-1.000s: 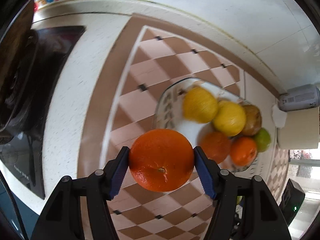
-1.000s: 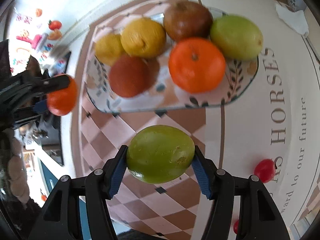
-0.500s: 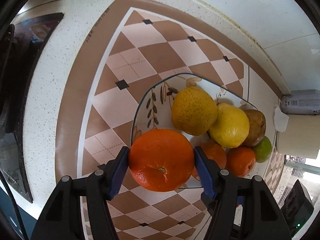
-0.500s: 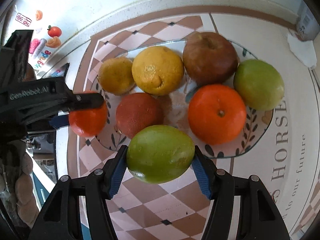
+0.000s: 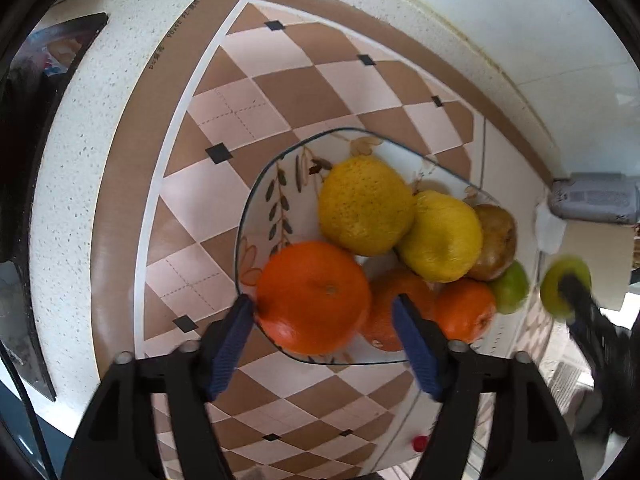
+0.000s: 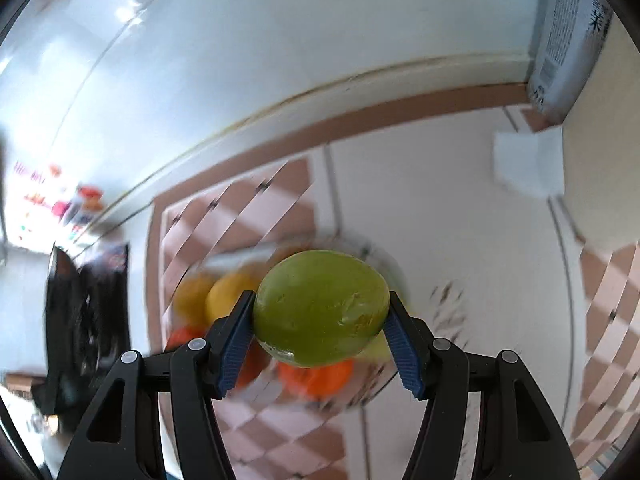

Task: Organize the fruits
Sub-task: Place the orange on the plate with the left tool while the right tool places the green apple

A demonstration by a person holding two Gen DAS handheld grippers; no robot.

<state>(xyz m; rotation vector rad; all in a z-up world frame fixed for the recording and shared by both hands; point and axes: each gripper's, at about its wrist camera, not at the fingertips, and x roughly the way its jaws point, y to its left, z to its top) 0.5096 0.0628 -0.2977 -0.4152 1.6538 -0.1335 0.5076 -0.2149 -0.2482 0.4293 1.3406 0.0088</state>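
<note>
Between the left gripper (image 5: 322, 332) fingers, the orange (image 5: 313, 297) now sits loose: the blue pads have spread apart, the left one touching or nearly touching the peel and the right one clear of it, where half a second ago both were clamped on the fruit. The orange rests on the near left part of the plate (image 5: 264, 216), its stem dimple turned up and slightly right; it is round, with no clear long axis. Beyond it on the plate lie two yellow citrus (image 5: 366, 206), a brown fruit (image 5: 496, 236), two smaller oranges (image 5: 464, 310) and a green fruit (image 5: 512, 288), packed touching one another. The plate stands on the checked mat (image 5: 288, 92) on the tabletop (image 5: 72, 160).

At the right edge of the left view, the right gripper (image 5: 568, 292) holds a second green fruit, well off the plate's right side. In its own view, the right gripper (image 6: 322, 316) is clamped on this lime (image 6: 322, 306), long axis lying crosswise between the pads. Half a second ago it hung over the plate's near rim; now the view is tilted up toward the wall (image 6: 240, 60), heavily blurred, with the plate (image 6: 224, 260) low behind the lime. A carton (image 6: 568, 36) stands by the wall at the upper right.
</note>
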